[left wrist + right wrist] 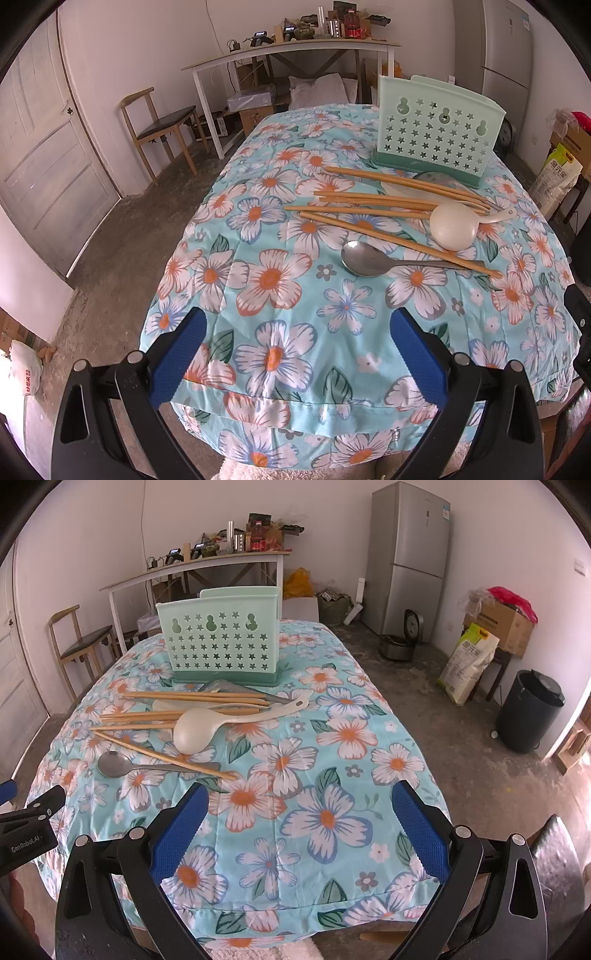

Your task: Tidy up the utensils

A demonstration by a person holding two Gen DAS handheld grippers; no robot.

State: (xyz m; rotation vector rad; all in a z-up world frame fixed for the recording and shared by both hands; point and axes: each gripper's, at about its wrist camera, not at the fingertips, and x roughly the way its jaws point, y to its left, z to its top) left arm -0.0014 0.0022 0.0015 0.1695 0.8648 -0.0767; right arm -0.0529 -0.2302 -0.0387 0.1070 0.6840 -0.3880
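Floral tablecloth (pixel 280 280), pale blue with orange-centred white flowers, spread over the whole table; bare concrete floor around it. Behind, against the white wall, long cluttered desk (pixel 295 51), wooden chair (pixel 162 125) to one side, grey fridge (pixel 410 557) and dark bin (pixel 528 709) seen from the right wrist view.

Stood upright toward the far end of the cloth: mint-green utensil holder (pixel 436 133), star-perforated, on a darker green base. Lay in a loose heap just in front of it: wooden chopsticks (pixel 369 206), several crossing one another, some resting over a pale flat spatula-like piece (pixel 166 704) only partly visible. White ladle (pixel 452 227) rested bowl-down on top of the chopsticks, handle pointing away toward the right. Nearest the grippers lay a metal spoon (pixel 364 258), bowl up, one long chopstick crossing over its handle. Grey metal utensil (pixel 236 688) partly hidden at the holder's base; type could not be told.

Left gripper (pixel 295 350) hovered above the near edge of the cloth, blue-padded fingers (pixel 177 354) spread wide, nothing between them. Right gripper (pixel 299 827) likewise spread wide and holding nothing, also well short of the utensils.
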